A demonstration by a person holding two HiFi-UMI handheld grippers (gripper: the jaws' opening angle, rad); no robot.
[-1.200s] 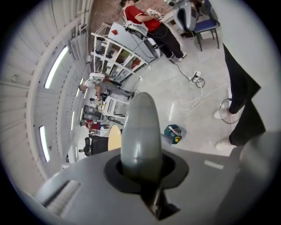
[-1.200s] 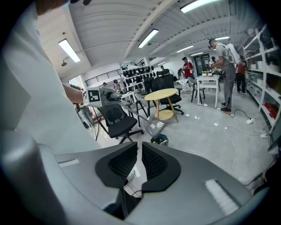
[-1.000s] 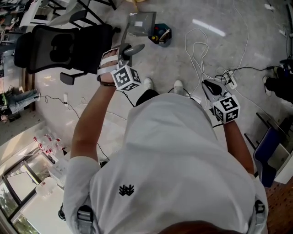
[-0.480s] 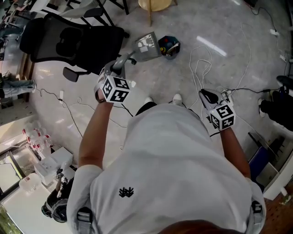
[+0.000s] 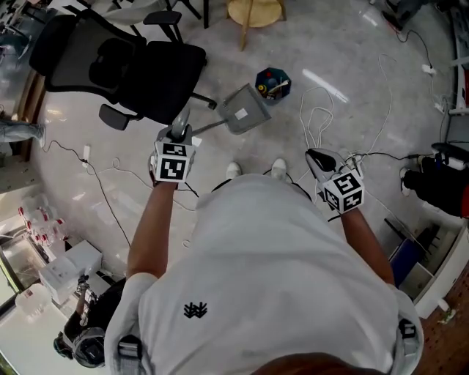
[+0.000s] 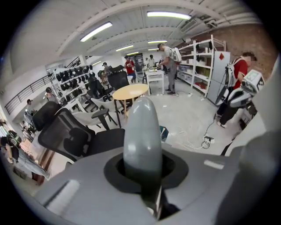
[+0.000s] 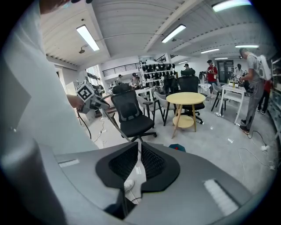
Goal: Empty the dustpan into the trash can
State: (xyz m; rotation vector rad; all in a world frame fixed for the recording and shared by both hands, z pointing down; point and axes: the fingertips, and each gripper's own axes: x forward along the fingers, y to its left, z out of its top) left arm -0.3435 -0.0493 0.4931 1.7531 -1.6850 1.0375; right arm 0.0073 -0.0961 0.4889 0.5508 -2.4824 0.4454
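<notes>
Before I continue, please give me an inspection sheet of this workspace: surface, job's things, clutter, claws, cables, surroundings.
Surface: pale glossy floor.
Job's things: grey dustpan beside the small blue trash can, apart from it and not yet over it; whether the pan holds anything cannot be told.
Clutter: white boxes at the person's left rear.
Claws: left claw shut on the dustpan handle; right claw shut, nothing in it.
Cables: white cable looped on the floor, right of the shoes.
Surroundings: black office chair left of the dustpan; round wooden table beyond the can.
</notes>
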